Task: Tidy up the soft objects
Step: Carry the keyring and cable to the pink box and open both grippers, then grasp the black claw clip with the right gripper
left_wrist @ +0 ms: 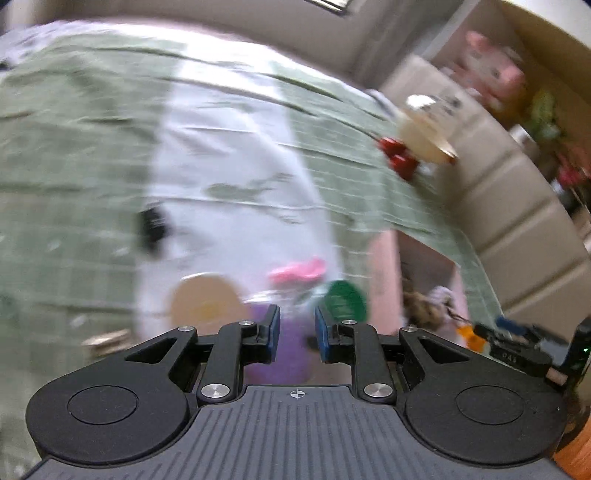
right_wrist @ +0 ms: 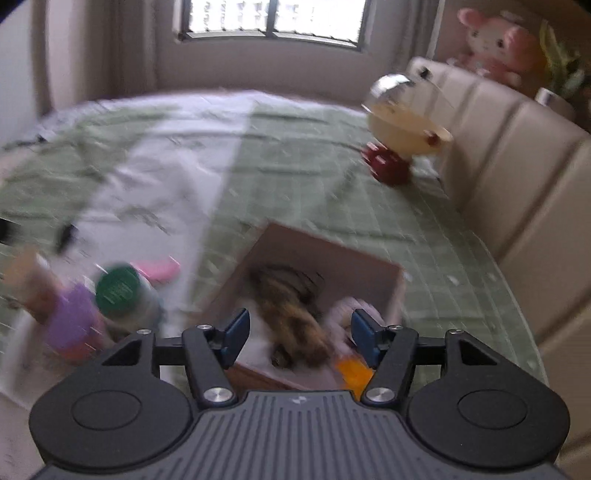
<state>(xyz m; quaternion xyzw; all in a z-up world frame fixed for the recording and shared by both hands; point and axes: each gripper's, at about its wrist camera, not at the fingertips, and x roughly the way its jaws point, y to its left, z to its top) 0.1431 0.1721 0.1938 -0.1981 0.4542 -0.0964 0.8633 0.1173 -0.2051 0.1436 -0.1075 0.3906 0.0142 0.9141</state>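
Left gripper: its blue-padded fingers stood a narrow gap apart with nothing between them; it hung over a cluster of small items on the bed.
Just past the left fingers: a purple container lay under the gap, with a green-lidded jar beside the right pad, a pink item beyond, and a round tan lid to the left. All were blurred.
Right gripper: the fingers were spread wide and held nothing, hovering above the near edge of a cardboard box.
Box contents: a brown furry toy lay in the middle, a pale soft toy touched the right pad side, and something orange sat at the near corner. In the left view the same box stood to the right of the jar.
Bed cover: a green checked sheet with a white strip carried the box and the cluster.
Farther off: a round cream toy with red feet rested against the padded headboard.
Shelf above the headboard: a pink plush rabbit sat upright.
Back wall: a window.
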